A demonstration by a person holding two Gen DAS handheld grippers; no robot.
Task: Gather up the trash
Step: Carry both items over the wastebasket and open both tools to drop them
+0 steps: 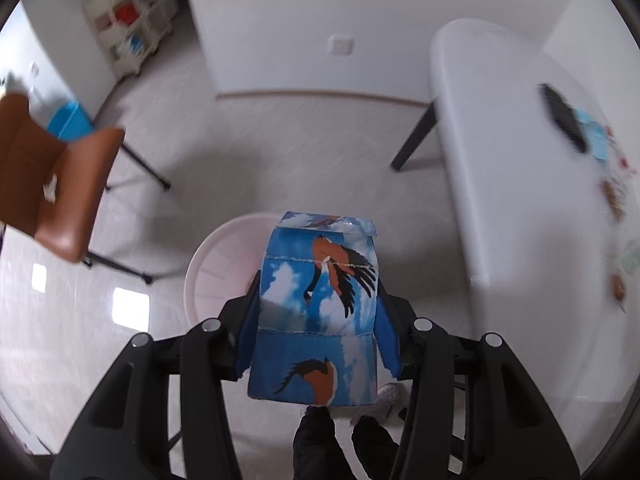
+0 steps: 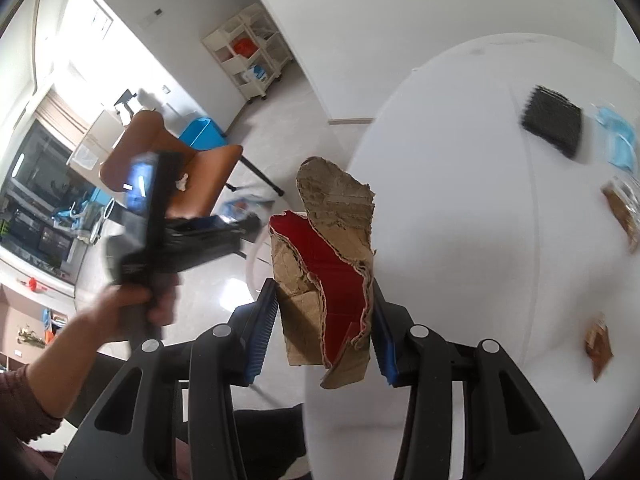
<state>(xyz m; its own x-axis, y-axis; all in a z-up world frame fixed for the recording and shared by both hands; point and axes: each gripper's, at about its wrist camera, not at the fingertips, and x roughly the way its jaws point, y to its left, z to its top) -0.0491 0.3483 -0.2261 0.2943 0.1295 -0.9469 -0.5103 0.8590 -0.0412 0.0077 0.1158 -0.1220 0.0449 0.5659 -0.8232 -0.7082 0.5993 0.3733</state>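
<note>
Trash is in both grippers at once. The left gripper (image 1: 318, 316) is clamped on a blue carton (image 1: 320, 304) printed with birds and clouds, its pads pressing the carton's two sides. It hangs above the floor, over the near rim of a white bin (image 1: 218, 256), though not squarely over the opening. The right gripper (image 2: 324, 320) is clamped on a torn cardboard scrap (image 2: 328, 280), brown outside and red inside, which sticks up well past the pads. In the right wrist view the scrap sits at the left edge of the white table (image 2: 460, 220), with the bin only partly seen behind it.

In that same view the person's left hand (image 2: 156, 304), blurred, carries its gripper out over the floor near a brown chair (image 2: 200, 176).

Judging by this, the task is midway: two pieces are picked up but neither is dropped yet. More remains on the table: a black ridged piece (image 2: 552, 120) and a light blue item (image 2: 618, 142) toward the far right corner, and brown wrappers (image 2: 622, 210) along the right edge, another lying (image 2: 598, 344) nearer. A small white scrap (image 1: 51, 190) lies on the chair seat. What the bin holds cannot be told.
</note>
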